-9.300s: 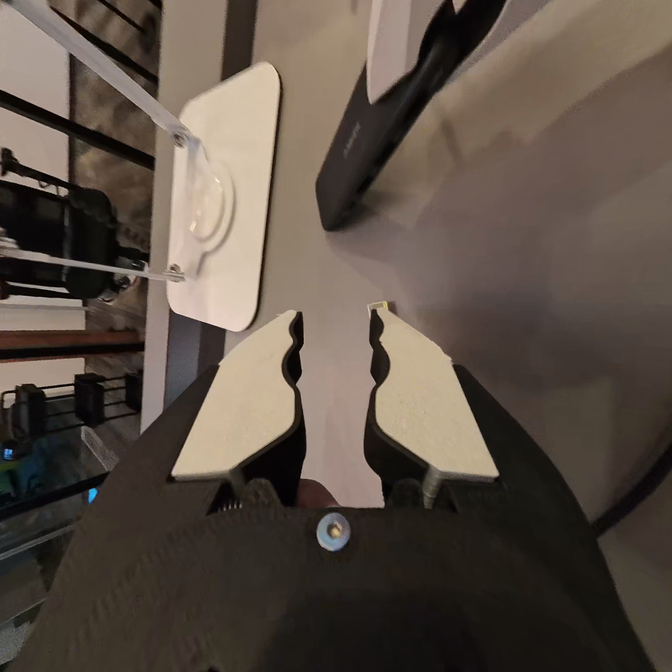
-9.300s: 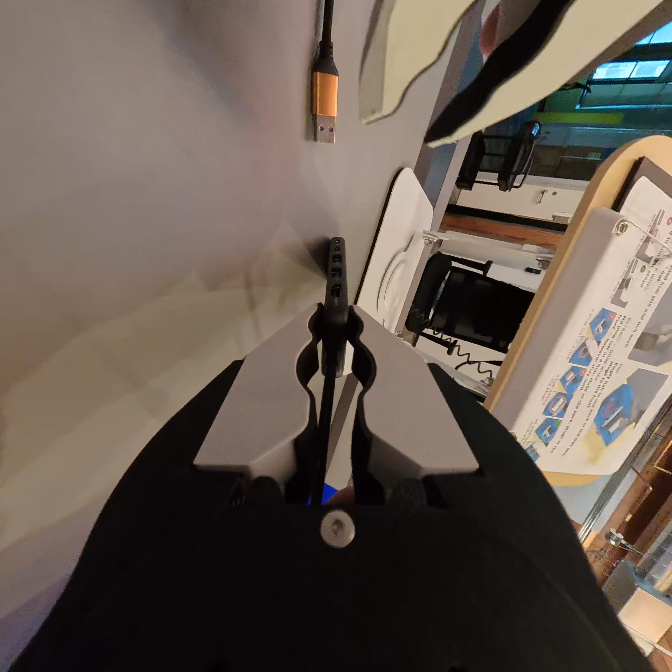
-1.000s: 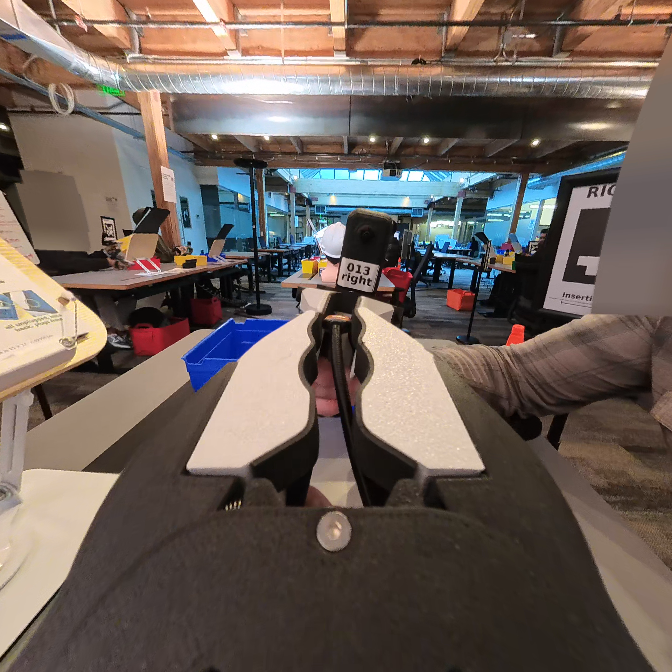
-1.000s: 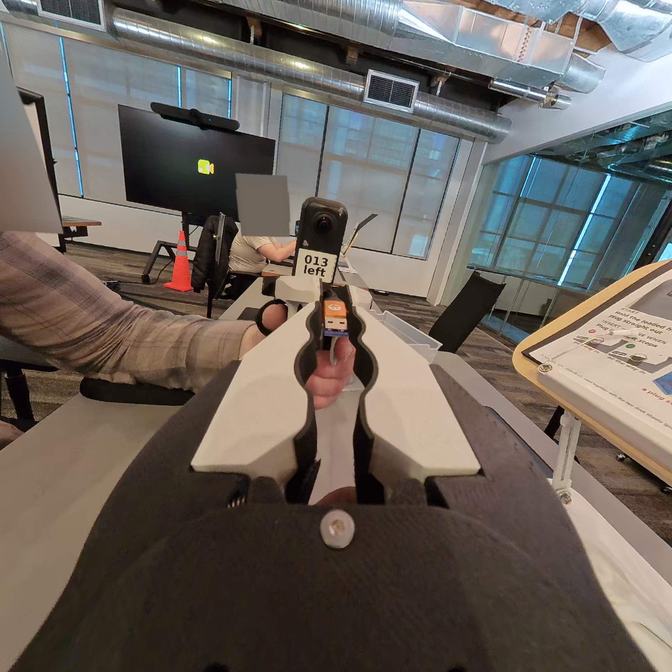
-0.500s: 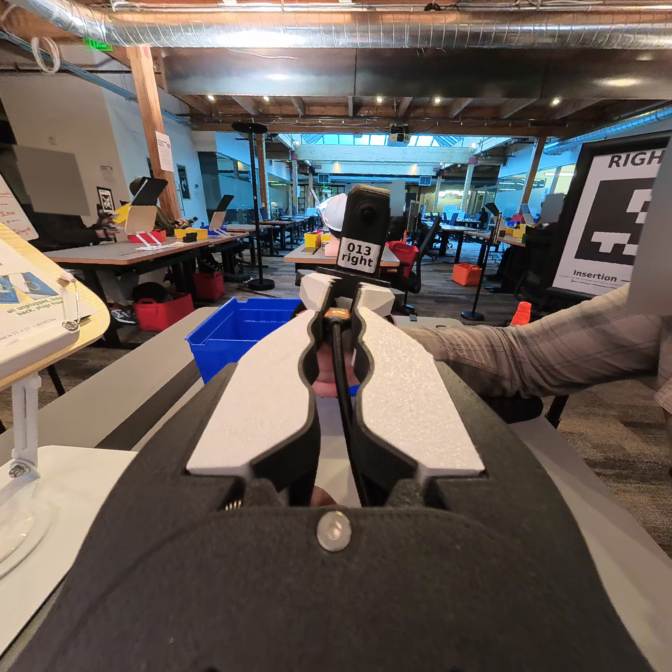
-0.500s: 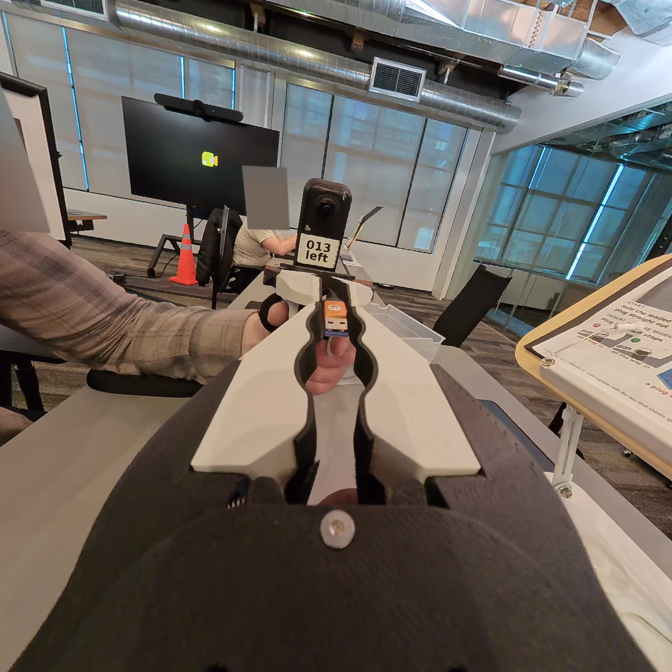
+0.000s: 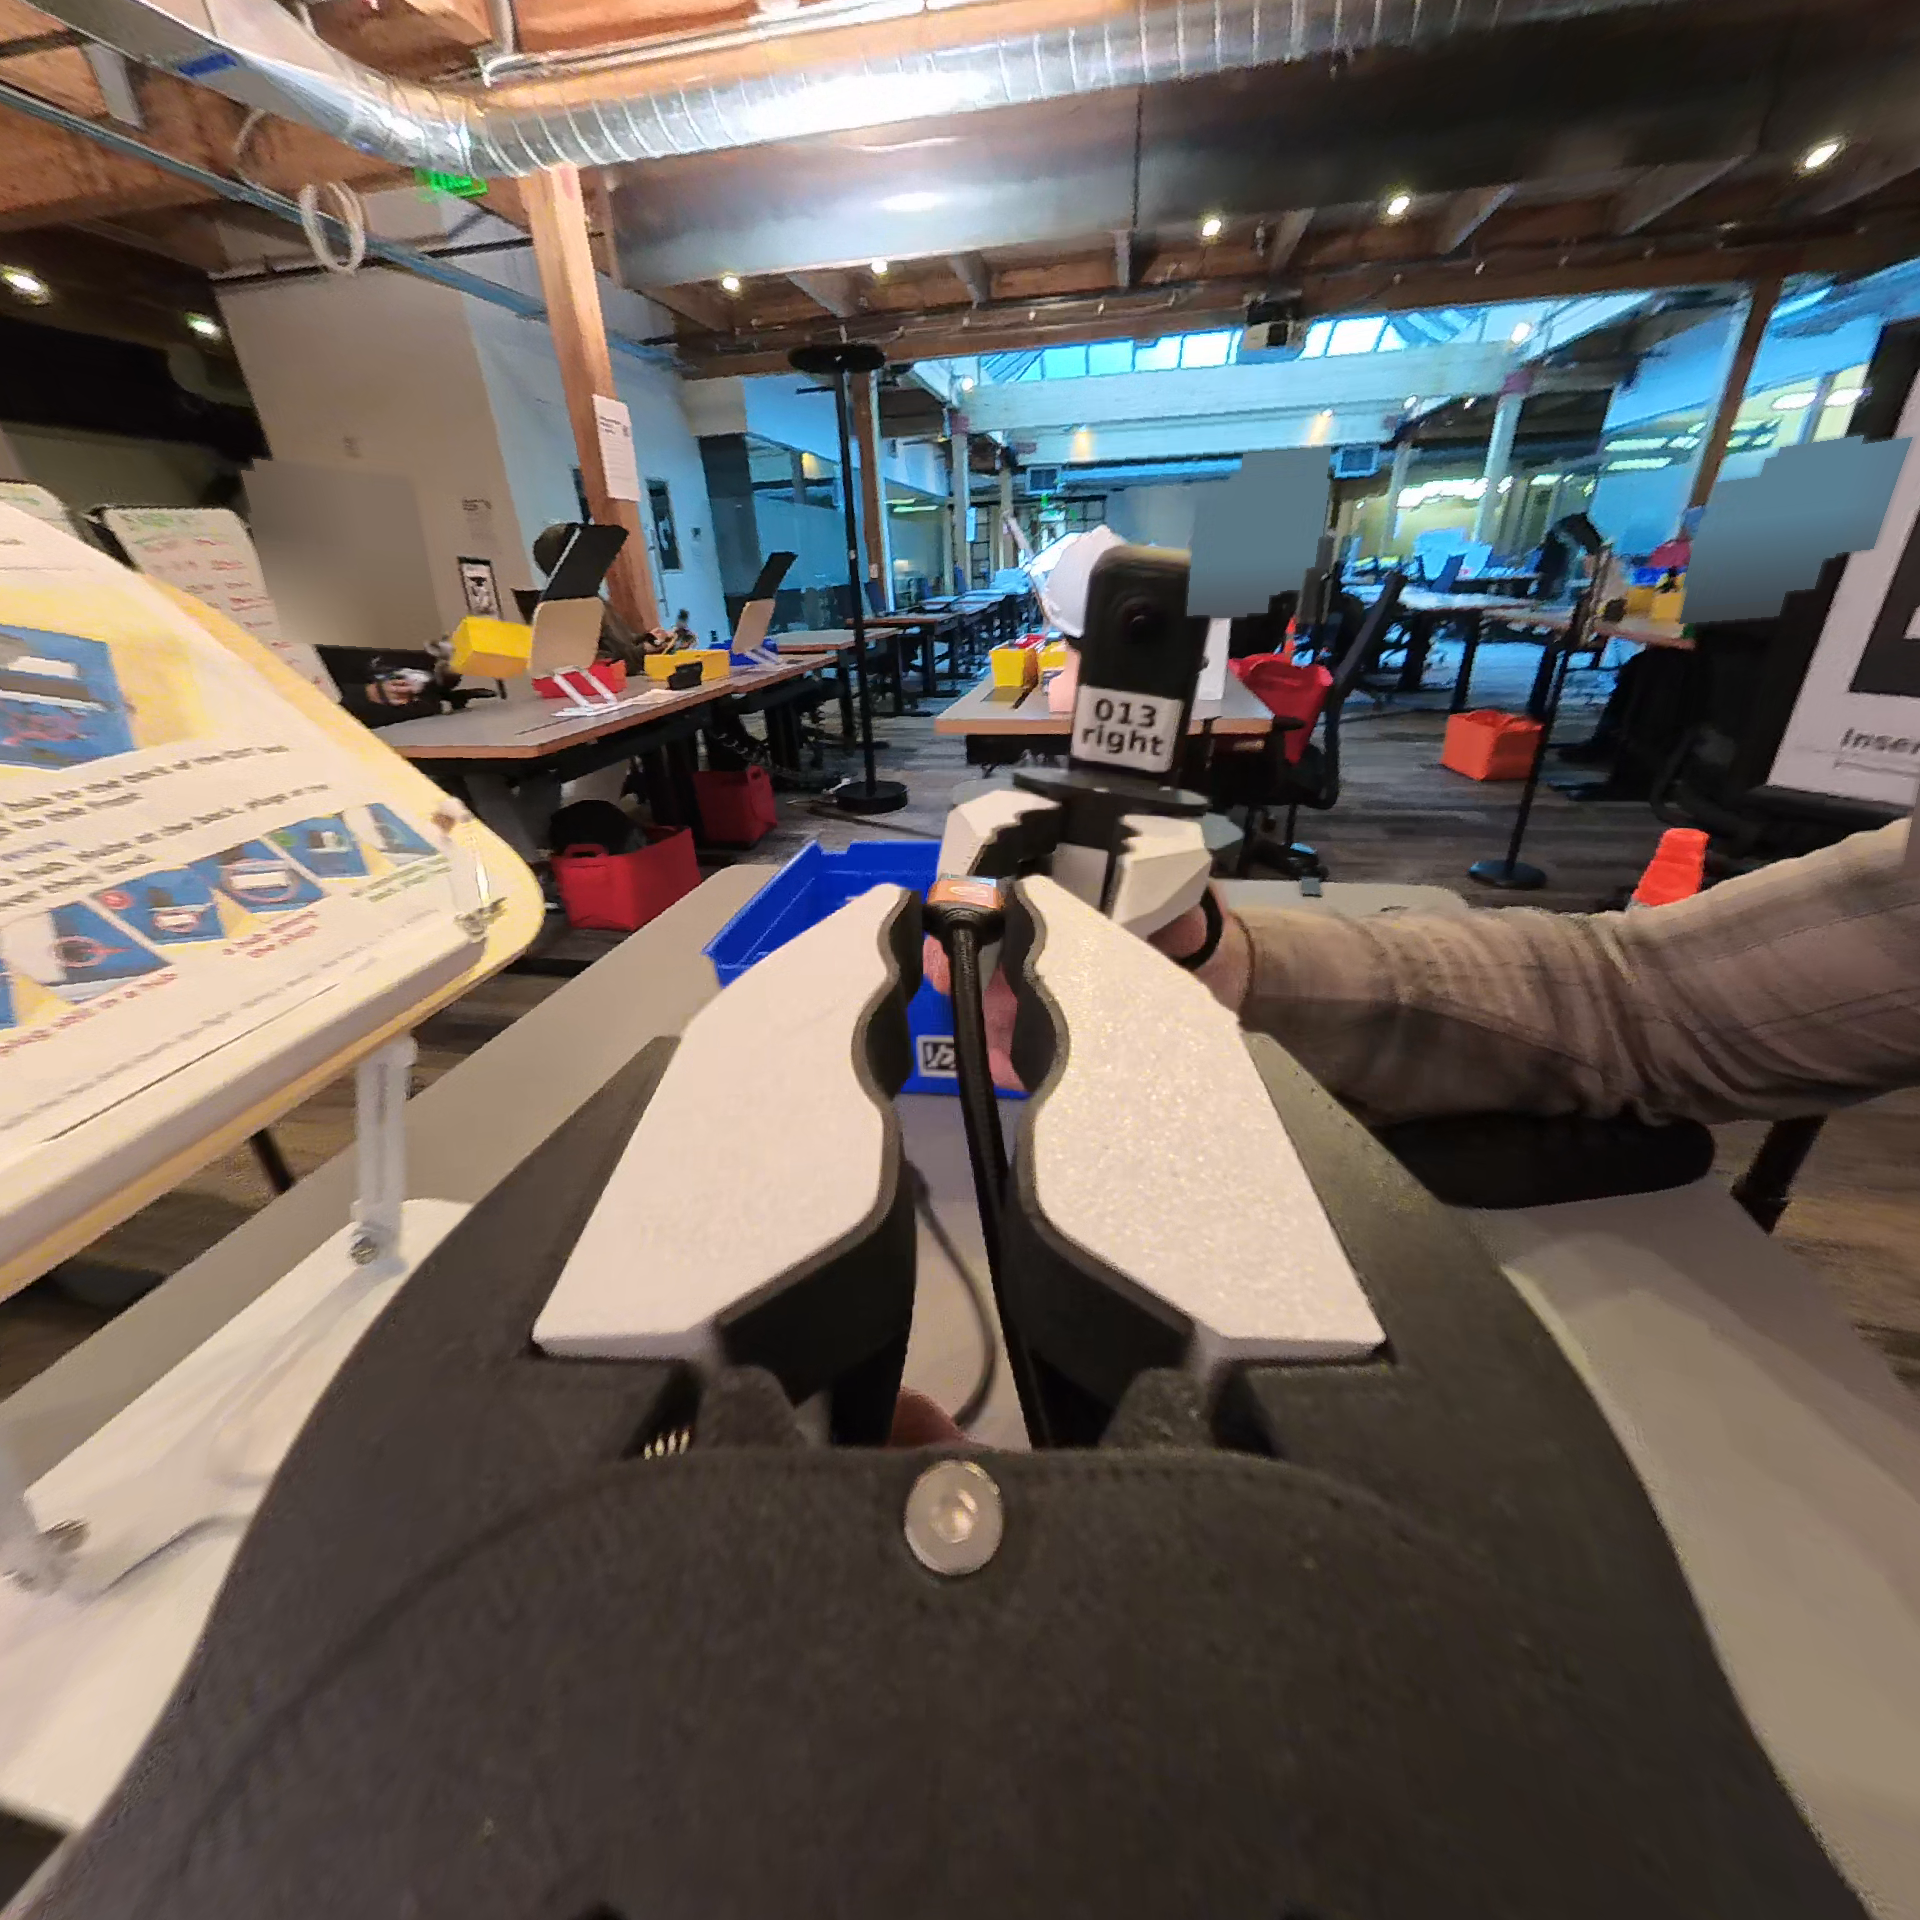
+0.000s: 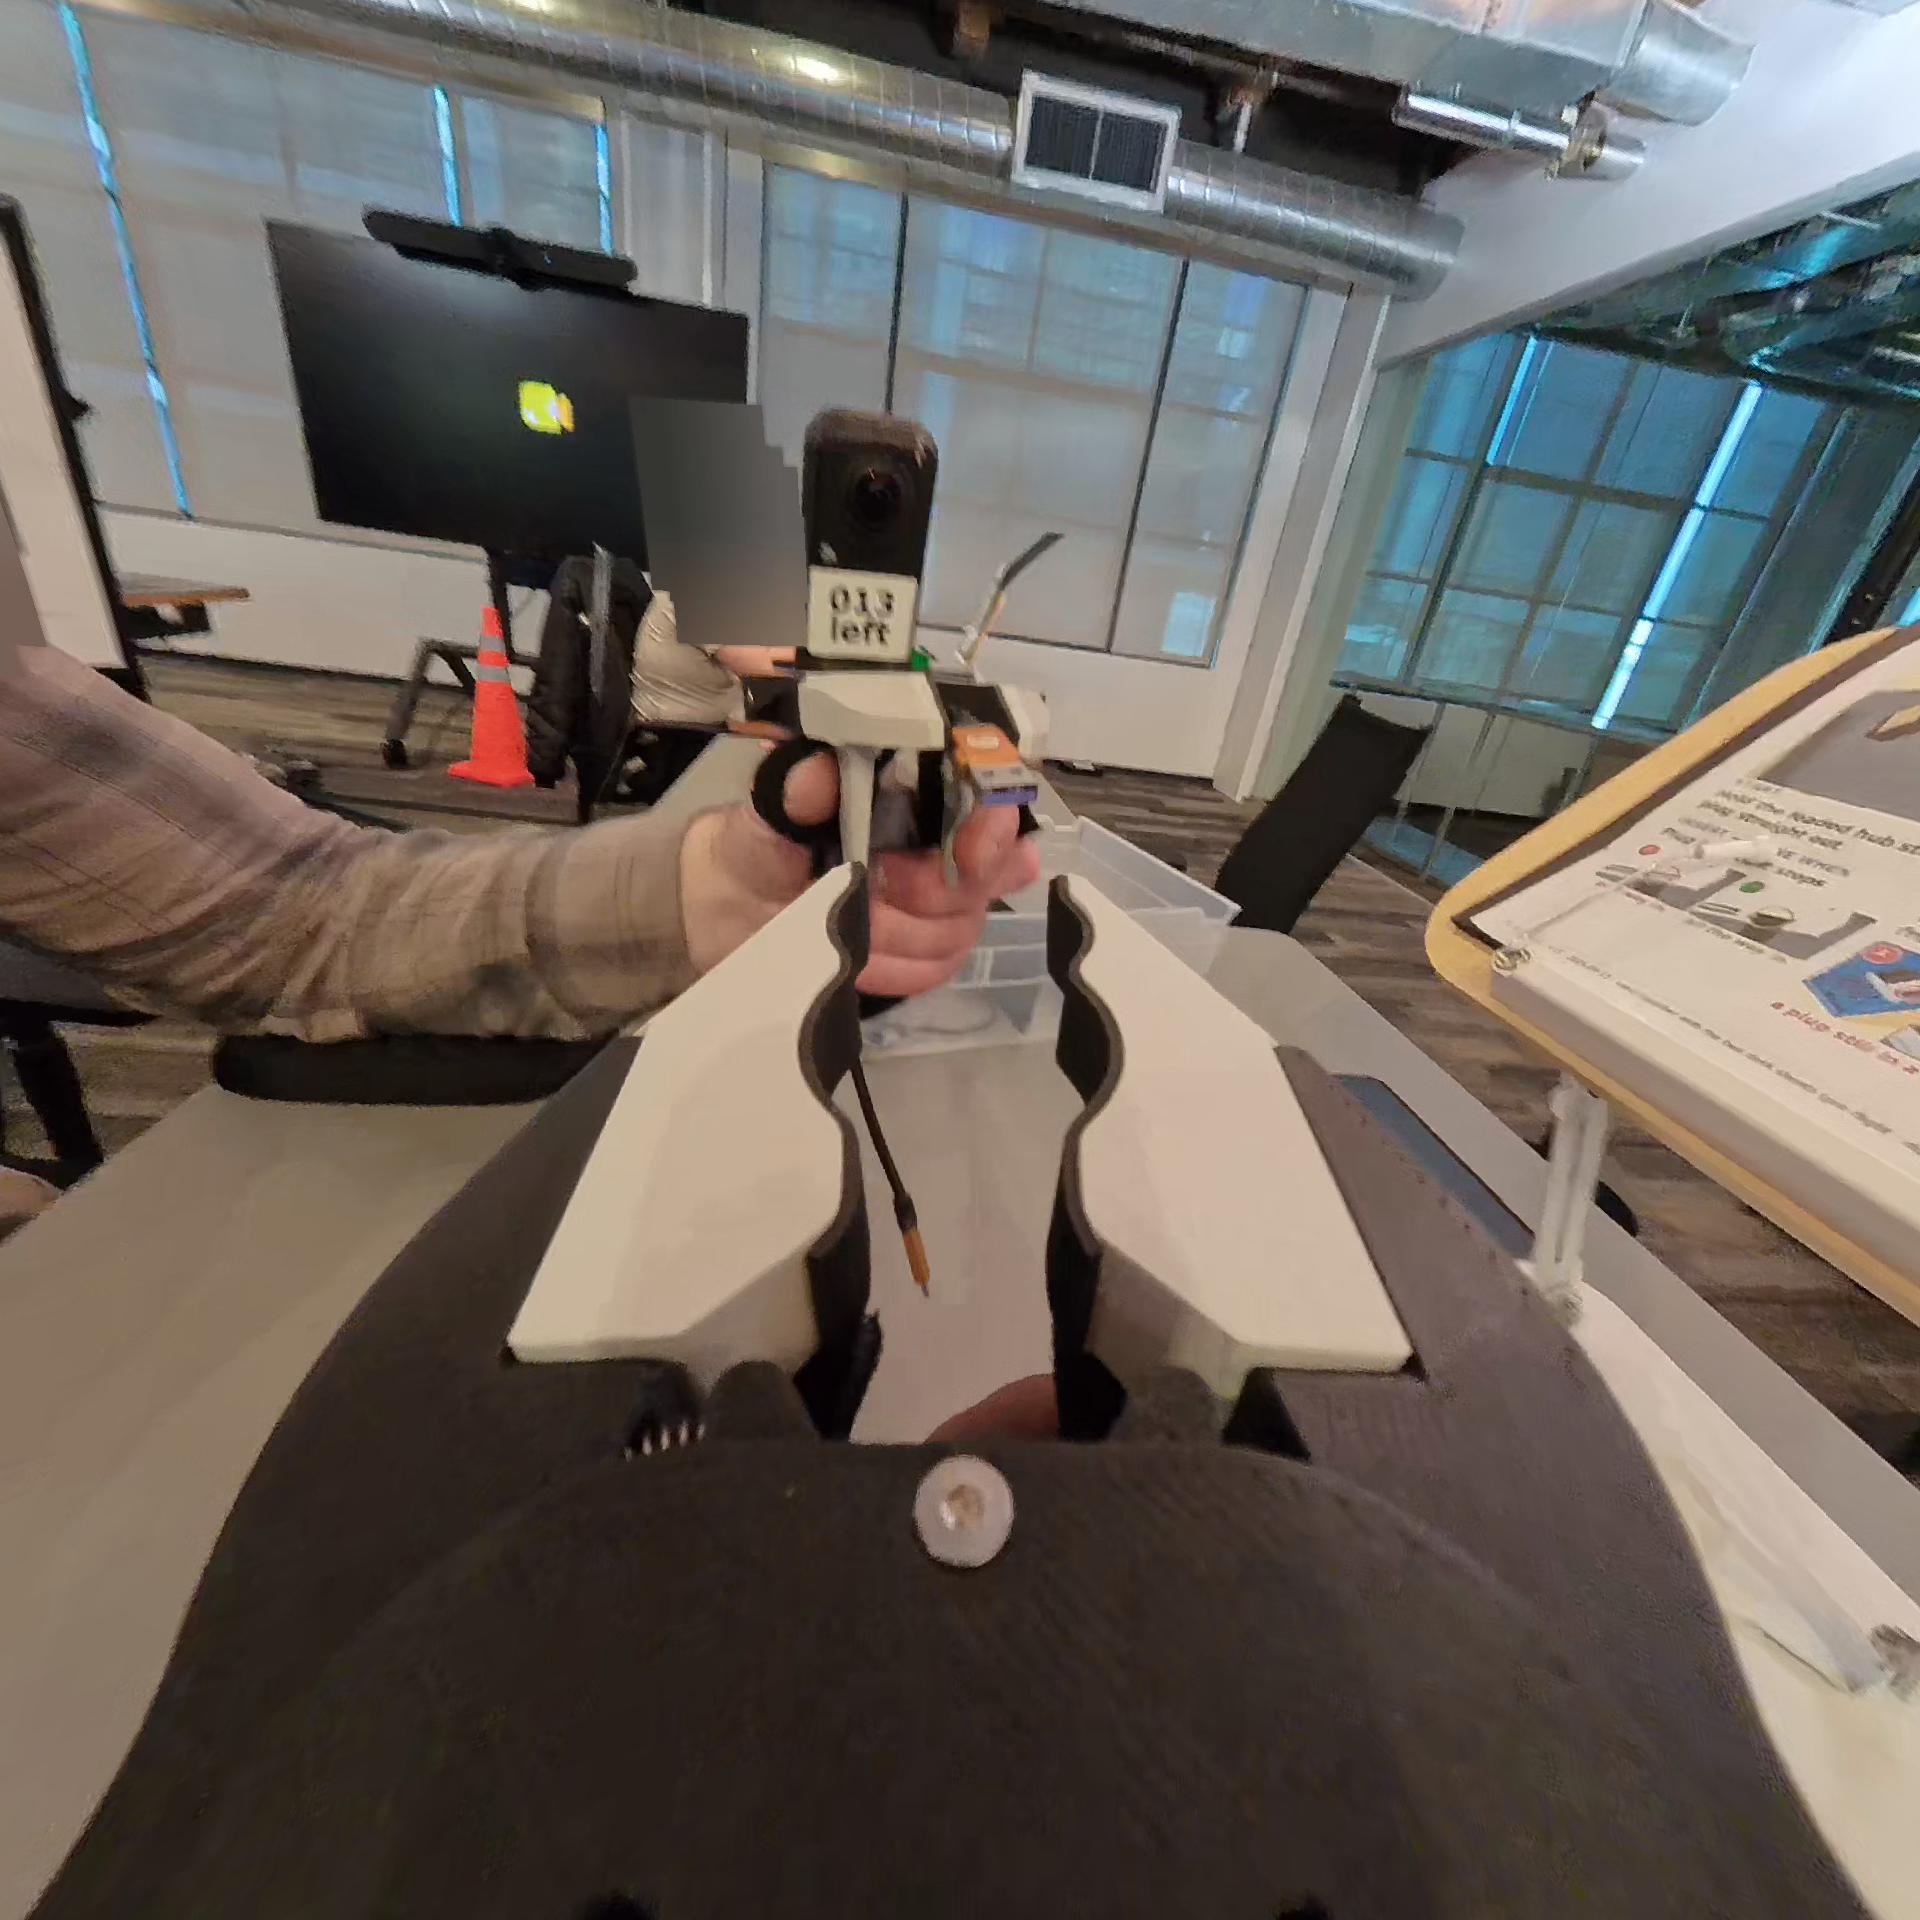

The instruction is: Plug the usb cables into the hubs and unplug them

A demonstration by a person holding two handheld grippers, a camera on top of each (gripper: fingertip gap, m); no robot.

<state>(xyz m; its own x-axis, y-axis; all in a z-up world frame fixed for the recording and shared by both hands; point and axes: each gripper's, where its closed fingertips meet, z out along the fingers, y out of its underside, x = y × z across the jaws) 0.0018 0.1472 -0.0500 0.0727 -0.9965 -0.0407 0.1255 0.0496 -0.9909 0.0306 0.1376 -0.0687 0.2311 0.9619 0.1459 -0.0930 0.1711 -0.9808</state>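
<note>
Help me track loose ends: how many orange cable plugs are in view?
2. One orange plug is clamped in the left gripper; the second plug dangles at the cable's loose end. Others may be hidden.

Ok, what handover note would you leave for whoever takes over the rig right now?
Left gripper: shut on the orange USB plug, black cable trailing back through it.
Right gripper: open, empty, facing the left one.
Hub: not in view.
Done: cannot tell; the plug is in no hub.
Left: find a hub, grip it, insert the plug, pull out.
</note>
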